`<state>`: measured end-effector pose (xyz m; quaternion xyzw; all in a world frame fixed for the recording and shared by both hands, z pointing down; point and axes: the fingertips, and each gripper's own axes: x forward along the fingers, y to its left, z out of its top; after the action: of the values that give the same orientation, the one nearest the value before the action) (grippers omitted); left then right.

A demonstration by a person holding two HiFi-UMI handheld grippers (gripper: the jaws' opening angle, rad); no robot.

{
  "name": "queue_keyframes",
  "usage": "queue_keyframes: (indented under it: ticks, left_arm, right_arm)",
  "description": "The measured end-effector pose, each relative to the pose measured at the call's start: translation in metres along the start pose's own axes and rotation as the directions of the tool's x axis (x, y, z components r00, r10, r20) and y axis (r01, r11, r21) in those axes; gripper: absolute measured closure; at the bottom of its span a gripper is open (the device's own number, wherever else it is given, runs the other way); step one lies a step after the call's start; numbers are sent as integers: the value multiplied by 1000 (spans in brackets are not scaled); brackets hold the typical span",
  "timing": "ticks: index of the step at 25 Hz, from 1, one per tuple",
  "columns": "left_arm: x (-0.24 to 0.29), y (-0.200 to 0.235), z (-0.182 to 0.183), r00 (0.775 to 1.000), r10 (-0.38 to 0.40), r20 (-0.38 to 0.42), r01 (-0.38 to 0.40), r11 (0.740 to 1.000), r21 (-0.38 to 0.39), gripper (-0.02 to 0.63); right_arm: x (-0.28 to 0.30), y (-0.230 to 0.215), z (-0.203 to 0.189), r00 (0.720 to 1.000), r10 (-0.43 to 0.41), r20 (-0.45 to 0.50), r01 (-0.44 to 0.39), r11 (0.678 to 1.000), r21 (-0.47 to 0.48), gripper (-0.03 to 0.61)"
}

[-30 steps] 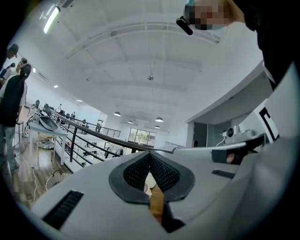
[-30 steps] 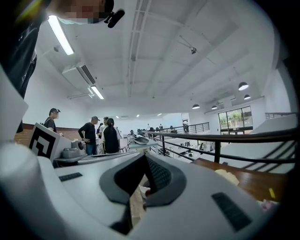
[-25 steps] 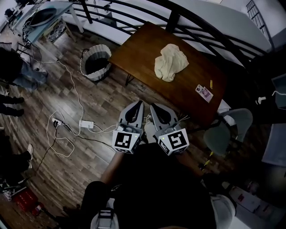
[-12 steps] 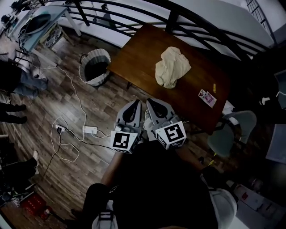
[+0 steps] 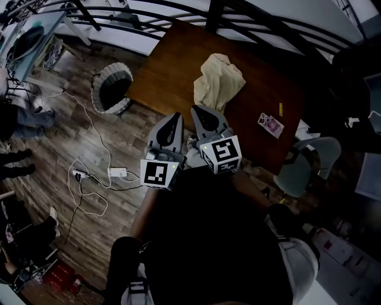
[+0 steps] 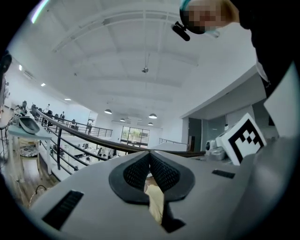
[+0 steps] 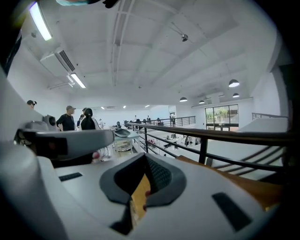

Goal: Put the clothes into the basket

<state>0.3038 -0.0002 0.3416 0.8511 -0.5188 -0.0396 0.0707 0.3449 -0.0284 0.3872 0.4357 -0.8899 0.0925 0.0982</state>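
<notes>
Tools (image 5: 176, 115) (image 5: 196, 110) nearer clothes (image 5: 219, 80); basket (image 5: 116, 107) head-view only.

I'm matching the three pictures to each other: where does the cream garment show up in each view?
Head view: the cream garment lies crumpled on the wooden table, upper centre.
Left gripper view: only a cream sliver low in the gap behind the left gripper's jaw tips, probably it.
Right gripper view: not identifiable; the right gripper covers most of the table.
Shared landmark: the black railing, in all three.
</notes>
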Motion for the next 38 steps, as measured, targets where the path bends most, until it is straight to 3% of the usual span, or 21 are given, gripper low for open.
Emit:
queue_keyframes:
  ticks: [8, 16, 24, 31, 38]
  left_arm:
    - [56, -1, 4, 999, -25, -21, 25, 1000, 17, 601]
    - [87, 2, -3, 998, -37, -55, 38, 999, 11, 601]
    - [97, 11, -8, 997, -7, -75, 8, 1000, 15, 601]
    - [95, 25, -14, 996, 35, -87, -33, 999, 24, 601]
    - [94, 33, -16, 994, 63, -92, -61, 998, 18, 601]
  right_arm:
    - [44, -100, -64, 972, -144, -185, 156, 987, 50, 568]
    - [64, -148, -142, 911, -163, -378, 226, 966, 129, 552]
    - [91, -173, -206, 850, -150, -505, 291, 933, 213, 311]
    - [104, -188, -248, 792, -175, -585, 359, 908, 215, 227]
    - [116, -193, -282, 734, -140, -664, 367, 905, 214, 222]
